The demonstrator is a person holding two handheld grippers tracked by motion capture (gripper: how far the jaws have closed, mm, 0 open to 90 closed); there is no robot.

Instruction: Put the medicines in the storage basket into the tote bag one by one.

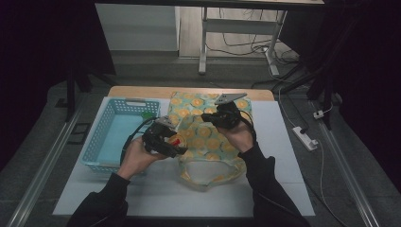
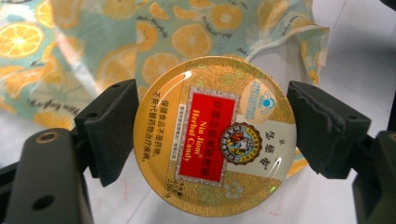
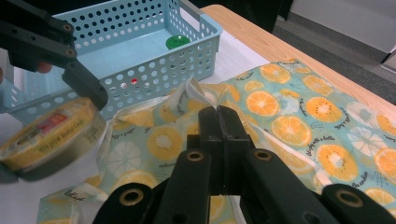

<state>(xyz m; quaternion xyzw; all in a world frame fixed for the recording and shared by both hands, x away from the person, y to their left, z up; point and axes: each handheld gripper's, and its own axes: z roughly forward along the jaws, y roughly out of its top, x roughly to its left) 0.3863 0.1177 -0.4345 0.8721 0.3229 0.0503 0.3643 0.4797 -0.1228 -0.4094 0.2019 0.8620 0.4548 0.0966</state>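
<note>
A round gold tin with a red "Herbal Candy" label sits flat-faced between my left gripper's pads, which are shut on its rim. In the high view that gripper holds the tin over the left edge of a teal cloth bag printed with orange slices. My right gripper is shut on a raised fold of the bag's edge. From above, my right gripper is over the bag's middle. The tin hangs to the left in the right gripper view.
A light blue perforated basket stands left of the bag on the white mat, with a small green round thing in its far corner. The bag's pale lining shows at its near end. Wooden table edge lies beyond.
</note>
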